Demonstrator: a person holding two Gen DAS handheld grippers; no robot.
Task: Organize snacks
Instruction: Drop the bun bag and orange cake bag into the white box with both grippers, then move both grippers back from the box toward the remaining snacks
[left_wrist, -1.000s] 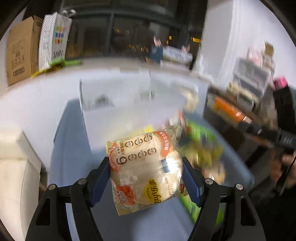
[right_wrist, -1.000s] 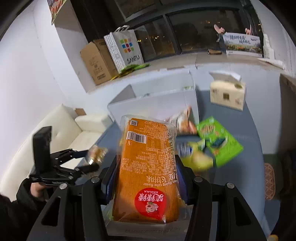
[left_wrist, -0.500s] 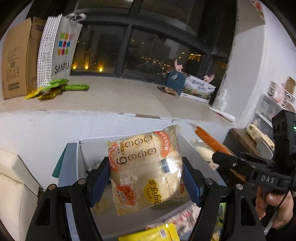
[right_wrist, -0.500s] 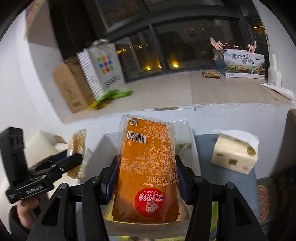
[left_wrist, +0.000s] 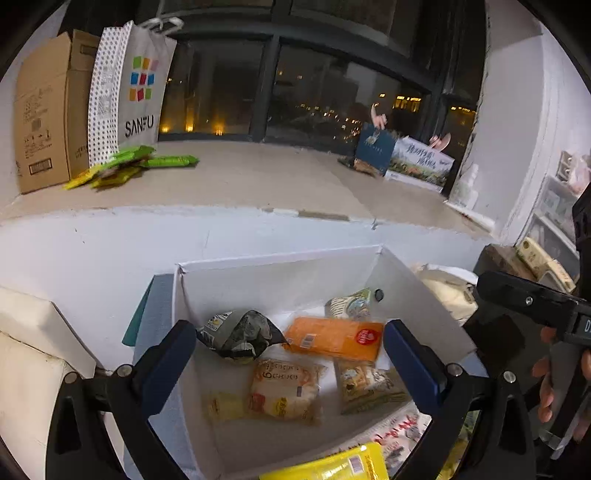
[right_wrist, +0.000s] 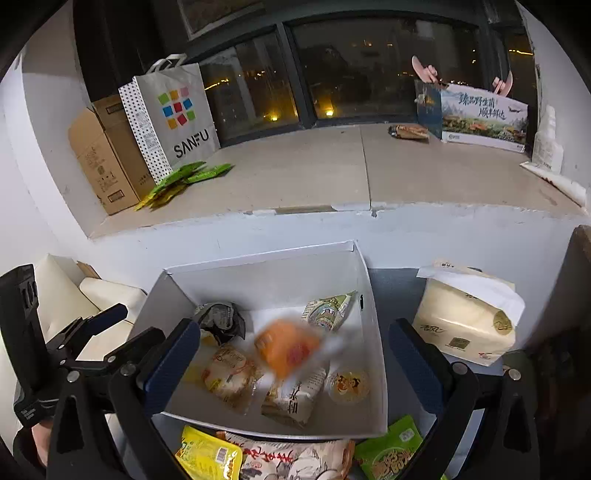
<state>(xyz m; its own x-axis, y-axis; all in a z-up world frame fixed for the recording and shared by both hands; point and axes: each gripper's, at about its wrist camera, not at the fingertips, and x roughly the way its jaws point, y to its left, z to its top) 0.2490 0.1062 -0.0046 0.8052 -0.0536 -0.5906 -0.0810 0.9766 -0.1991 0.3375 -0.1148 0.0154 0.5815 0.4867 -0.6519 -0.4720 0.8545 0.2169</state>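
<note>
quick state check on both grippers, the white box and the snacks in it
left gripper: jaws just opened, nothing between them
right gripper: jaws just opened, empty
white box: open-topped, holding several snacks
round bread pack: lying flat in the box
orange cake pack: in the box; blurred in the right view
dark bag: crumpled, in the box
tissue pack: upright beside the box, a sheet sticking out

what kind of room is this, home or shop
Most likely a home living room, at night: a cream cushioned sofa left of the table, a wide stone window ledge holding a brown cardboard box, and a soft pack of tissues.
</note>
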